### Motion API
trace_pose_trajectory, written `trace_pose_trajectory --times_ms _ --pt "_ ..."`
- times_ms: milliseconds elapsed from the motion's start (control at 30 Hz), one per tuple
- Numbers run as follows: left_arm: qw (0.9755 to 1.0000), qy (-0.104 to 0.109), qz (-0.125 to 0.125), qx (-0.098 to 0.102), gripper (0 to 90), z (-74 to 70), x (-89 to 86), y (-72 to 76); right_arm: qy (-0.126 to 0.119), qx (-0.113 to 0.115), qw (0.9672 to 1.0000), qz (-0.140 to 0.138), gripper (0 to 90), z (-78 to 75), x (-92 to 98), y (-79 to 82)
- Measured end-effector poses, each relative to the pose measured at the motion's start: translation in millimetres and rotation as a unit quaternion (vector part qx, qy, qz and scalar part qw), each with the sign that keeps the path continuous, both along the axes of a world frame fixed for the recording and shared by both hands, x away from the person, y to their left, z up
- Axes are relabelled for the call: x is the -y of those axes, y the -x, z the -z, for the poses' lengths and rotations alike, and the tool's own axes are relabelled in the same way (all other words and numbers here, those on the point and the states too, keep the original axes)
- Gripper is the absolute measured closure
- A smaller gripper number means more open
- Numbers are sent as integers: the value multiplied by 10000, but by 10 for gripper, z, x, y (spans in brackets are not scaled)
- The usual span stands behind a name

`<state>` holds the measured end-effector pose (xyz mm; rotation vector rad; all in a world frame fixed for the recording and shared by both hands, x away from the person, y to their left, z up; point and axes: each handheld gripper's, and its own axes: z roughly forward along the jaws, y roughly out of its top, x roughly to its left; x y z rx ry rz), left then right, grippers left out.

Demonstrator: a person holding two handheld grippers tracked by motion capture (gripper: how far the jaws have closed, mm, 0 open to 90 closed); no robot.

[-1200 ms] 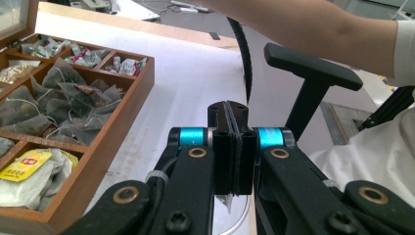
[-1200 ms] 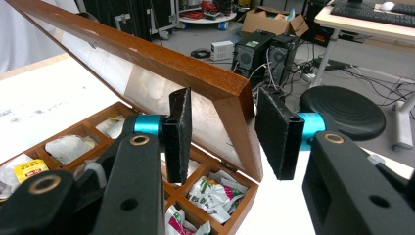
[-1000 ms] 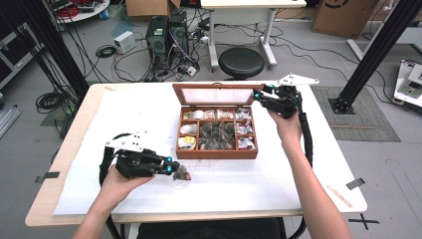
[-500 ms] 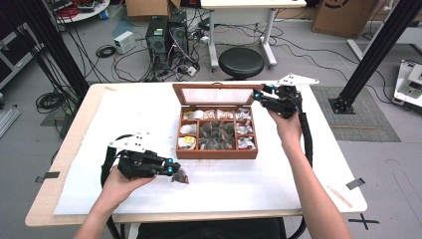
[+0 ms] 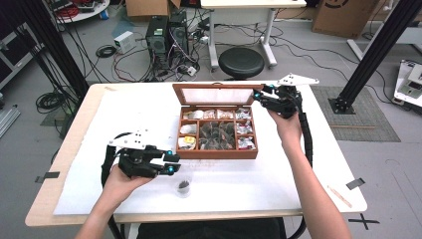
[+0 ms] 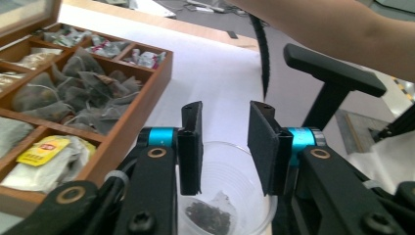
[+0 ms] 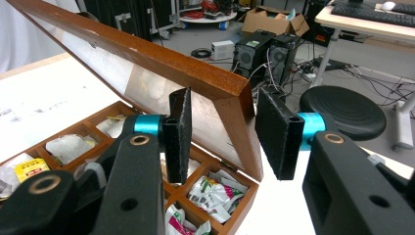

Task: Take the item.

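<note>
At the left of the high view I see bare white cloth [image 5: 129,117] on the table [image 5: 64,164]. My left gripper [image 5: 170,164] sits low in that half, pointing right. Its jaws have just been opening and now stand apart with nothing pressed between them. Just past their tips, lower centre, stands the clear cup [image 5: 183,186] with a dark teabag [image 5: 183,185] in its bottom. In the left gripper view the cup [image 6: 222,196] lies right below the parted jaws, the teabag [image 6: 209,218] inside it, free of the pads.

Centre frame, the wooden box [image 5: 217,153] of packets blocks the way upward from the cup; its near wall is close to the left gripper's tips. Its glazed lid [image 5: 214,94] stands tilted open at the back.

Right of centre, my right gripper [image 5: 258,95] is clamped on the lid's right corner; in the right gripper view the lid's wooden frame [image 7: 230,105] runs between the pads. The forearm [image 5: 303,169] crosses the right side of the table.

Open cloth lies below the box and to the cup's right, up to the table's near edge.
</note>
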<state>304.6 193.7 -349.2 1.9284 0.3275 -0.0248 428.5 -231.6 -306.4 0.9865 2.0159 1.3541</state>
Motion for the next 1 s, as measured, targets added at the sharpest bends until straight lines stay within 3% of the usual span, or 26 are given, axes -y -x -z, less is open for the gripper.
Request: trace_pose_trajectory --times_ms 33,200,567,767,833,867,1000 --pt "9999 43 -114 -11 596 -13 -14 -24 -3 6 10000 -1 592 1 0 -1" --pt "9994 80 -325 54 543 -63 -40 -77 -5 7 10000 -1 592 1 1 -3" --pt "9964 115 -822 195 508 -163 -100 -226 -4 5 10000 -10 592 1 3 -3" --pt "9916 31 -1272 244 500 -156 -165 -321 -13 13 10000 -19 591 3 4 -7" --pt "9884 -1 -1491 288 489 -145 -199 -366 -25 17 10000 -5 591 5 5 -12" --pt "9884 -1 -1491 288 489 -145 -199 -366 -25 17 10000 -5 591 5 5 -12" --pt "9836 -3 -1770 345 484 -126 -250 -423 -50 19 10000 -2 591 7 4 -14"
